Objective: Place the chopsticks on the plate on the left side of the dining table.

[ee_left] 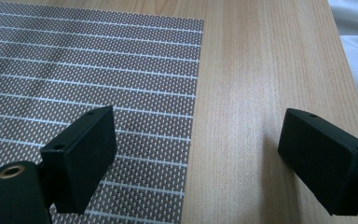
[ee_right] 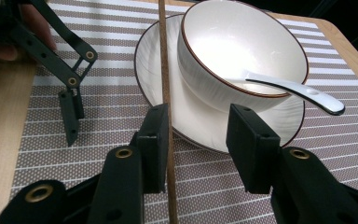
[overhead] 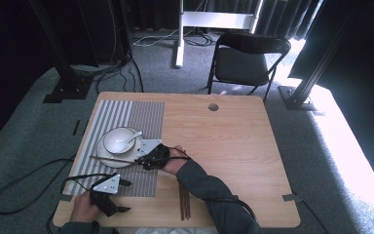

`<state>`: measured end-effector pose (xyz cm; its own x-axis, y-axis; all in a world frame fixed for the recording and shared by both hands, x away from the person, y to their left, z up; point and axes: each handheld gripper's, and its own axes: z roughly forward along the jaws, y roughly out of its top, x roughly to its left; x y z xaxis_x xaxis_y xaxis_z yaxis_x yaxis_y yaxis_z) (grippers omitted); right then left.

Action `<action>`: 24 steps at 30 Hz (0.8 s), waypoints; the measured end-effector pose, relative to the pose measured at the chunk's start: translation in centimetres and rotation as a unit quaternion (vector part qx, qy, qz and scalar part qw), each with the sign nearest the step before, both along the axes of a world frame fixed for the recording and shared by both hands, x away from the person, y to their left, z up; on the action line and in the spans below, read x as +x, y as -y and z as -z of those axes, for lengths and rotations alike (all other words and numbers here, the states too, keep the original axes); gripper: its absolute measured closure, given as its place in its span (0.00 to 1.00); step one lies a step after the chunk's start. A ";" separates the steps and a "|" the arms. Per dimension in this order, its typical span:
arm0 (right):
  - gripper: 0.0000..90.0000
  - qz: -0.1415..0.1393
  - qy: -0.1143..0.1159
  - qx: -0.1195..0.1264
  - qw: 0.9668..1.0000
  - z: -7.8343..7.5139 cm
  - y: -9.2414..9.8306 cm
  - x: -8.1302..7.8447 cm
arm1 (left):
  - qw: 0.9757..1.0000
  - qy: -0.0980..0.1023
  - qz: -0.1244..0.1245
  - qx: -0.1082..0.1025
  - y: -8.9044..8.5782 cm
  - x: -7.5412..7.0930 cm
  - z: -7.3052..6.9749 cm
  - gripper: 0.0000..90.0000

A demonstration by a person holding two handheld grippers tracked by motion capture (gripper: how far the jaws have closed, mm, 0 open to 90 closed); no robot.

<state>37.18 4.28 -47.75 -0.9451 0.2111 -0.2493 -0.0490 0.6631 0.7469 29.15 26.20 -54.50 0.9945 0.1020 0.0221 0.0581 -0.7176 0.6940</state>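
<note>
High view is coarse, so the right gripper (overhead: 152, 157) reads as a dark lump over the placemat's (overhead: 126, 117) inner edge, its jaws hidden beneath the hand (overhead: 174, 161); a thin brown chopstick (overhead: 112, 159) runs from it across the near rim of the plate (overhead: 102, 152); more dark chopsticks (overhead: 184, 200) lie on the bare wooden table (overhead: 233, 136) beside the sleeve, too blurred to count. Right gripper view is plainer: the jaws stand apart, the chopstick (ee_right: 166, 93) lying against the inner face of one and clear of the other, its far end cut off at the top edge; whether it is pinched I cannot tell; it crosses the glossy white plate (ee_right: 149, 60), just beside a round white bowl (ee_right: 233, 51) with a thin dark rim line, a smooth white spoon (ee_right: 298, 91) leaning out of it. Left gripper (ee_left: 196, 158) is spread wide and empty, blocky matte black jaws above the woven, pale-striped placemat (ee_left: 98, 60) and the wood grain.
</note>
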 end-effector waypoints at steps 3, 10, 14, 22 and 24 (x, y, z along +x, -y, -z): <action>0.65 0.000 0.003 0.000 1.000 -0.1 0.1 -0.1 | 1.000 0.000 0.000 0.000 0.0 0.0 0.0 0.13; 0.64 0.003 0.004 0.005 1.000 -0.5 0.6 -0.5 | 1.000 0.001 0.000 0.000 0.0 0.0 0.0 0.13; 0.64 0.008 0.004 0.010 1.000 -0.7 1.1 -0.6 | 1.000 0.001 0.000 0.000 0.0 0.0 0.0 0.13; 0.63 0.013 0.005 0.014 1.000 -1.0 2.1 -1.0 | 1.000 0.001 0.000 0.000 0.0 0.0 0.0 0.13; 0.63 0.014 0.005 0.014 1.000 -1.0 2.2 -1.0 | 1.000 0.001 0.000 0.000 0.0 0.0 0.0 0.13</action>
<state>36.14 2.09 -46.77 -0.9364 0.2440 -0.2520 -0.0383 0.6430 0.7649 29.16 26.20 -54.49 0.9945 0.1021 0.0239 0.0570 -0.7178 0.6939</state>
